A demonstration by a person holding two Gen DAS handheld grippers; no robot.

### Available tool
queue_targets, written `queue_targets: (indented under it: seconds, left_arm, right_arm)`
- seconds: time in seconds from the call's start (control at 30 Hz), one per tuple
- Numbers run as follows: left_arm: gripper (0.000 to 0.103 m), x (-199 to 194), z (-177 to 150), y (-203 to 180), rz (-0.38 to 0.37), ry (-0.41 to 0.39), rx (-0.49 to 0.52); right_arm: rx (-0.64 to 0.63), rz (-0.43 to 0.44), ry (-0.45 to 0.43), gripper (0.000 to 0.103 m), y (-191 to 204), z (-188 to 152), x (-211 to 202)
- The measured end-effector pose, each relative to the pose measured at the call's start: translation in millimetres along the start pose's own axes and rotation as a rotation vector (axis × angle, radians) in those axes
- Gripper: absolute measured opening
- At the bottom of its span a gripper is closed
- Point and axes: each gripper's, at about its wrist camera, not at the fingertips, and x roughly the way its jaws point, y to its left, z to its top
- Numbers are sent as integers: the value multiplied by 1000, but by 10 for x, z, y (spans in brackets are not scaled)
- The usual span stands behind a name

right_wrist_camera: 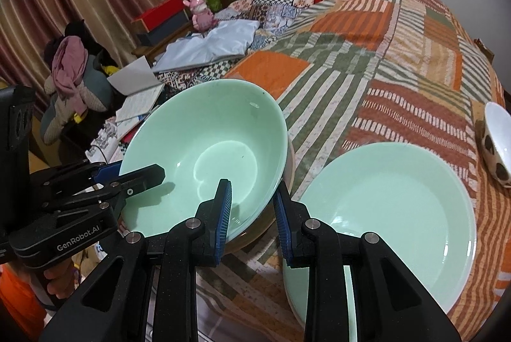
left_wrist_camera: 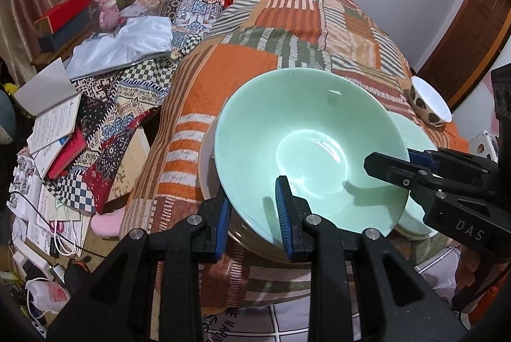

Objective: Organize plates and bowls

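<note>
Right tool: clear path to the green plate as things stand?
Probably yes. The green plate lies bare on the quilt just right of the right tool, nothing on it. But both the right tool and left tool straddle the green bowl's rim, so it must back off first.

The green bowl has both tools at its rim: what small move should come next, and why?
Probably lower it a little until it seats. The green bowl sits tilted above a brownish dish under it, with the left tool and right tool each straddling the rim, pads apart. The green plate lies flat beside it on the quilt.
</note>
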Motion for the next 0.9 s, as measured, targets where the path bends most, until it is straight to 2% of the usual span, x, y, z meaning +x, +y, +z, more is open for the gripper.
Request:
queue_targets:
  seconds: [0.13,0.7,0.9]
  left_arm:
    - [26,32,-31,33,6,10,-6]
    - [25,118,-34,84,42,32,-26]
    - [25,39,-7,-1,104,11,28]
  right_arm:
    - [3,18,22,24,0,-29,69]
    - [-15,50,15,26,-76,-34,-4]
    - [-24,61,4,26,-110,-53,-38]
